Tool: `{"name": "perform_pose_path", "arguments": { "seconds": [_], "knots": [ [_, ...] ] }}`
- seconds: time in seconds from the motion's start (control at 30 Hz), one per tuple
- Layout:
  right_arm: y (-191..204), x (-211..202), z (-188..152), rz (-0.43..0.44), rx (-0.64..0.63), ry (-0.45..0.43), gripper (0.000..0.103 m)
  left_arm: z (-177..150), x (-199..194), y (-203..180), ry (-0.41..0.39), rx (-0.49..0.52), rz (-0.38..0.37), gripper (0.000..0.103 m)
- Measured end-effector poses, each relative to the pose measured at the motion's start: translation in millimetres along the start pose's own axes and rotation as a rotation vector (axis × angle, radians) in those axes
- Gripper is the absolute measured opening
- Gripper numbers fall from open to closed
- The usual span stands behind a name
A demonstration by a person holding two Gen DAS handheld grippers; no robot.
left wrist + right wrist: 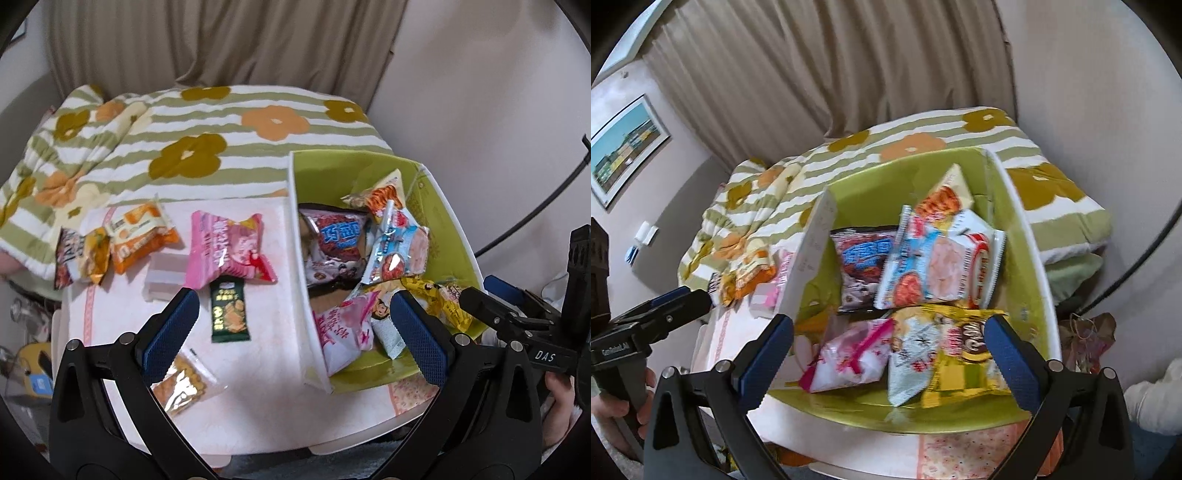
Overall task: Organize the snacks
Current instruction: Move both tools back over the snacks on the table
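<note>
Just under the left claw point(295, 325), which hangs spread and empty, lies a clear peanut packet point(184, 382) and ahead of it a dark green snack bar point(229, 314) on the table point(266, 406): light, crinkly, slippery film, best pinched across its flat middle, while the right claw point(889, 354) gapes empty above the green bin point(960, 413).

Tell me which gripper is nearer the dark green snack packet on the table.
Left. The left gripper hangs open right over the dark green packet; the right gripper is open over the green bin.
</note>
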State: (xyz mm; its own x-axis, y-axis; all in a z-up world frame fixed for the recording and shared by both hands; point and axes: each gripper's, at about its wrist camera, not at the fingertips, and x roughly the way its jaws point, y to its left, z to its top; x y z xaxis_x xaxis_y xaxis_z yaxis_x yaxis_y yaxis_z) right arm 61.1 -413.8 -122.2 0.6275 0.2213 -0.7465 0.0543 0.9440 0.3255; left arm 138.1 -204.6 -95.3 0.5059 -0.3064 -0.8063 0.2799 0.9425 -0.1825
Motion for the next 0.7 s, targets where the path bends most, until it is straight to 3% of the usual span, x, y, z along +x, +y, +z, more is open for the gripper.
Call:
{"name": "perform_pose_path", "arguments": {
  "seconds": [0.4, 0.6, 0.7],
  "knots": [
    [77, 14, 19, 0.18, -0.237, -0.014, 0.103, -33, -42, 62, -0.027, -0.153, 0.13, 0.103],
    [128, 31, 29, 0.254, -0.311, -0.005, 0.103, -34, -59, 125, -0.06, -0.232, 0.181, 0.103],
    [156, 50, 36, 0.246, -0.342, 0.015, 0.103, -25, -61, 164, -0.058, -0.261, 0.2, 0.103]
  ]
}}
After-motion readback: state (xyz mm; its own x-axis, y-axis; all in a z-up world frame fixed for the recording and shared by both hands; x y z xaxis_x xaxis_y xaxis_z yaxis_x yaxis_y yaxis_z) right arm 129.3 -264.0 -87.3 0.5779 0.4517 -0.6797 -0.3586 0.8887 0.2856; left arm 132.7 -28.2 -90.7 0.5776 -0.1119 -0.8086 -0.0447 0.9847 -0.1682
